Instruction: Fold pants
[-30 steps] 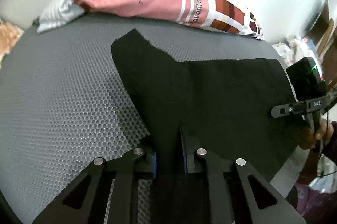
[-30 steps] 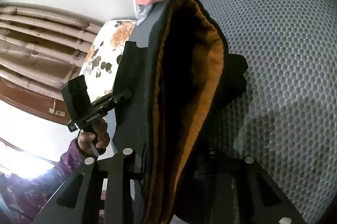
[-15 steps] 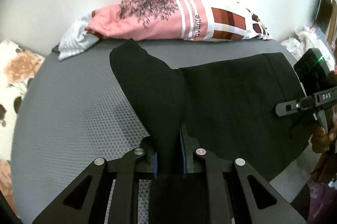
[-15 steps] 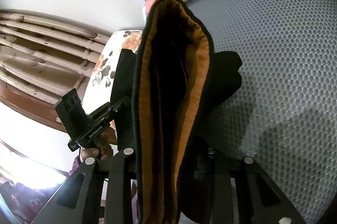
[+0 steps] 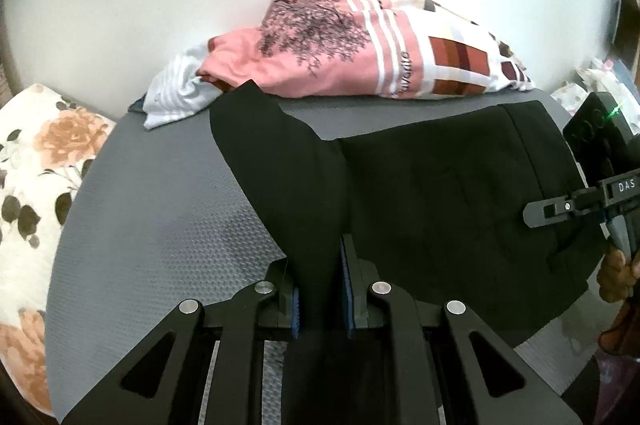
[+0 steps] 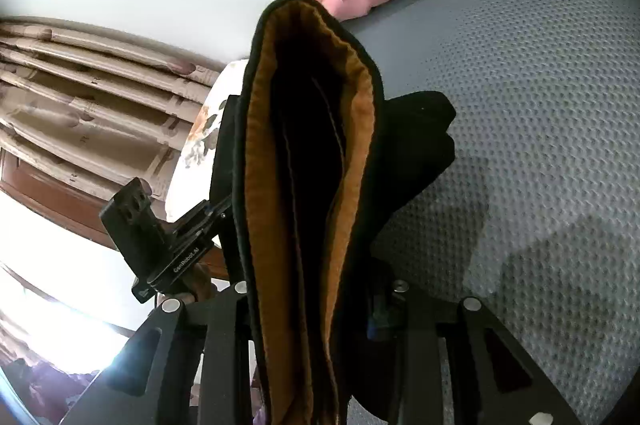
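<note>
Nearest, the left gripper (image 5: 320, 299) is seen clamped narrowly on a bunched fold of the black pants (image 5: 452, 209), blue pads pressed to the cloth. From there the garment is spread across the grey mesh mat (image 5: 160, 217), long axis running sideways toward the right gripper (image 6: 316, 309), which is closed on the orange-lined waistband (image 6: 304, 145), held on edge and raised. Farther back, a pink printed cloth (image 5: 340, 53) is heaped against the wall.
</note>
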Available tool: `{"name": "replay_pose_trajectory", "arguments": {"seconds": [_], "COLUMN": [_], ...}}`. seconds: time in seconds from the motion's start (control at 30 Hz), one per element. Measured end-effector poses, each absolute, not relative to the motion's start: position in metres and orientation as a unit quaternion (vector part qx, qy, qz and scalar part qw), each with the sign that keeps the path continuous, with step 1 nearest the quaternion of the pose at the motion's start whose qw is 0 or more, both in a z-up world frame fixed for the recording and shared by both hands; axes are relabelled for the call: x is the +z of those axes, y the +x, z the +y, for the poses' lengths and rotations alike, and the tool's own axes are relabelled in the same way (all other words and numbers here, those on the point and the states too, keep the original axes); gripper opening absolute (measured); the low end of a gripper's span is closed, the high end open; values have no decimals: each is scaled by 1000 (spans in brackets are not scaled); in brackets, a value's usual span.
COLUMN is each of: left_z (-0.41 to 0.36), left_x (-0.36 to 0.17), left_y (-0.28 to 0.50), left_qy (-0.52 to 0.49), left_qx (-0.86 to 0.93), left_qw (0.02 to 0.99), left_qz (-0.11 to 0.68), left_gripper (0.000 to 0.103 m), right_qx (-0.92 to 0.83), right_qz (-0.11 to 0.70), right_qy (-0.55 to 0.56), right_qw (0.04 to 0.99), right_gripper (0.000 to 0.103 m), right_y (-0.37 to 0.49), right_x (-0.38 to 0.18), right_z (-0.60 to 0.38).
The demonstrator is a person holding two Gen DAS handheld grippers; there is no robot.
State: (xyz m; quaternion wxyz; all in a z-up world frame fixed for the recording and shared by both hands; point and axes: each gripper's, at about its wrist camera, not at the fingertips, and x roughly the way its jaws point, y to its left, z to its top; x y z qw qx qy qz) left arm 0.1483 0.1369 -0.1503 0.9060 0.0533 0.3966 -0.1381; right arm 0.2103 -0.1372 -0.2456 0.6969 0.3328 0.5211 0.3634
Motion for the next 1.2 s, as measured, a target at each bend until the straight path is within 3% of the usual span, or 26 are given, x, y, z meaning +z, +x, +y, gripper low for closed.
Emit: {"name": "replay_pose_trajectory", "arguments": {"seconds": [1.2], "left_z": [210], "left_x": [-130], "left_y": [250], "left_qy": [34], "left_qx": [-69], "left_qw": [932], "left_qz": [355], "left_gripper": [16], "right_qx": [398], "right_qz": [498], "right_qy": [328], "right_qw": [697], "right_gripper": [29], "right_y": [336], "right_x": [-235], "right_z": [-44]}}
